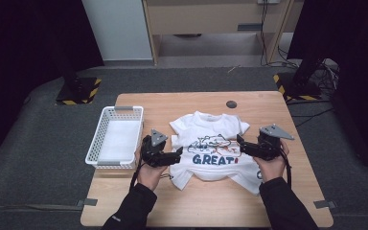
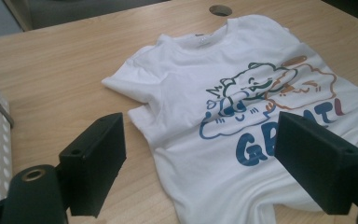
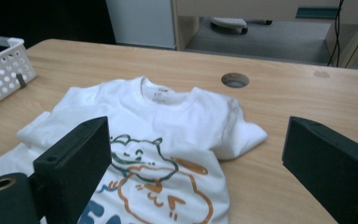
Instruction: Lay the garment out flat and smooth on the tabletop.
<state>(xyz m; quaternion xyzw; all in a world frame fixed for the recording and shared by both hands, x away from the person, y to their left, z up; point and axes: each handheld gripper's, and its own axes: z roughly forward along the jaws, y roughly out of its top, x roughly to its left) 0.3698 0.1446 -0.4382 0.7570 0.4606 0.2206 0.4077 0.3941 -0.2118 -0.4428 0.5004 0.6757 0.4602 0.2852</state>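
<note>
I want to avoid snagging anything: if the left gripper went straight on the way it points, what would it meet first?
Probably the white T-shirt: the left gripper, jaws open with nothing held, aims at its printed front, though its height above the cloth is unclear.

White kids' T-shirt [image 1: 211, 143] is lying front-up on the desk [image 1: 206, 201], collar pointing to the far edge, hem toward the person. Front print is showing: cartoon animals outlined in green, blue and orange, with "GREAT!" in blue block letters underneath. Both short sleeves are folded in over the body. Fabric is bunching and wrinkling along the hem and lower right corner, not lying flat.
</note>
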